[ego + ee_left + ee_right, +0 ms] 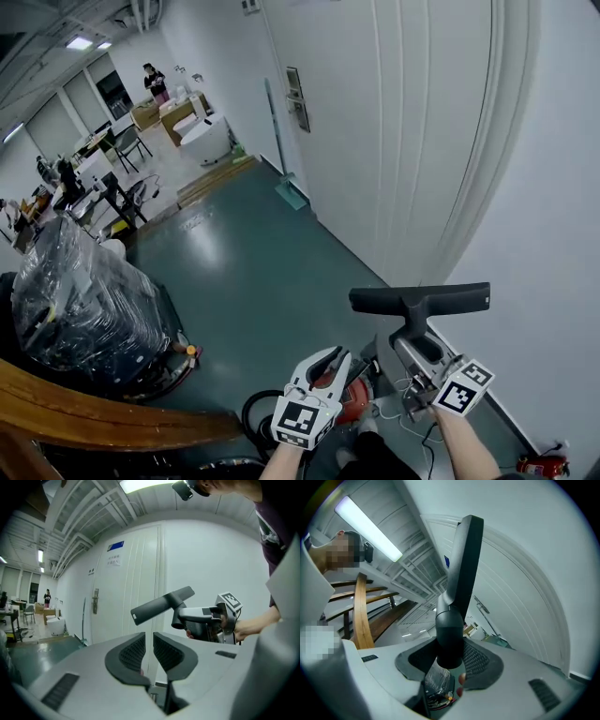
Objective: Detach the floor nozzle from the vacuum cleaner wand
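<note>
Right gripper (415,349) first: we are clamping its jaws on the round neck (450,634) of the floor nozzle (417,302), and the right gripper view is showing that dark neck standing between the ribbed pads (480,660), which are pressing on it from both sides. We are holding the nozzle up in the air, well above the dark green floor (253,272), with its long flat head (455,297) lying crosswise at the top and its neck pointing back down into the gripper. From the head view the head is showing against the white wall (544,234), just right of the tall white door (394,141). Our right hand (248,627) is gripping that tool at its rear. We are carrying the left gripper (330,366) beside it, slightly lower and to the left, apart from the nozzle and touching nothing. Its jaws are standing almost together, with only a thin slit between them, and nothing is sitting in that slit, so this tool is empty. Looking along those jaws, we are seeing the nozzle and the right gripper up ahead and to the right. Down on the floor beneath both tools, a red rounded body (354,398) and a loop of black hose (251,412) are lying. At the left, a plastic-wrapped bundle (84,300) is sitting beyond a curved wooden handrail (112,417).
</note>
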The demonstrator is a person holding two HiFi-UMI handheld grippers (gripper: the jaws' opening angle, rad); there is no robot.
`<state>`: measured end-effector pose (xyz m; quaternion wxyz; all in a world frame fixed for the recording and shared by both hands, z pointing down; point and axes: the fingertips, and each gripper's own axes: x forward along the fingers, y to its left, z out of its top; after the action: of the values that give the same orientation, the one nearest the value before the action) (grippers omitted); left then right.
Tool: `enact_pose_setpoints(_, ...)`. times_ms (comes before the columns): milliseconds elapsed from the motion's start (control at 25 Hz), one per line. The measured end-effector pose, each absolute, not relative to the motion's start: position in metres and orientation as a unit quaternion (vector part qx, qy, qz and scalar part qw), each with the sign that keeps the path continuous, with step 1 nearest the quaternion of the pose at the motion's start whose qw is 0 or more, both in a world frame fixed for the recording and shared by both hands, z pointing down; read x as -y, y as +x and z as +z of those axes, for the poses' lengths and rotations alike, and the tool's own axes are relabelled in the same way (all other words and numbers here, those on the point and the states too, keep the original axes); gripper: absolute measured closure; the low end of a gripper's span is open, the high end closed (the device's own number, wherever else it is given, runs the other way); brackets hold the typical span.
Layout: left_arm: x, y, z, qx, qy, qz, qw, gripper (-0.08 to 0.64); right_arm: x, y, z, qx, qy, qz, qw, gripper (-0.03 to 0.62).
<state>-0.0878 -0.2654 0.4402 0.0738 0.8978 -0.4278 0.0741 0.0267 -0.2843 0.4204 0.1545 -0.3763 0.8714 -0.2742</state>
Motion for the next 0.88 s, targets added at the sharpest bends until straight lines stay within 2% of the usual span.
enact_pose_setpoints(280,0.241,-0.092,0.367,0.448,0.893,0.028,0.037,0.554,0.254,0.02,0.359,-0.885,-0.375,-0.225,0.161,0.419)
enact_pose_setpoints(880,0.193,-0.102,0.283,0.464,0.885,-0.027,-0.006,0.555,0.199,-0.005,0.282,-0.905,-0.366,-0.134,0.169,0.419)
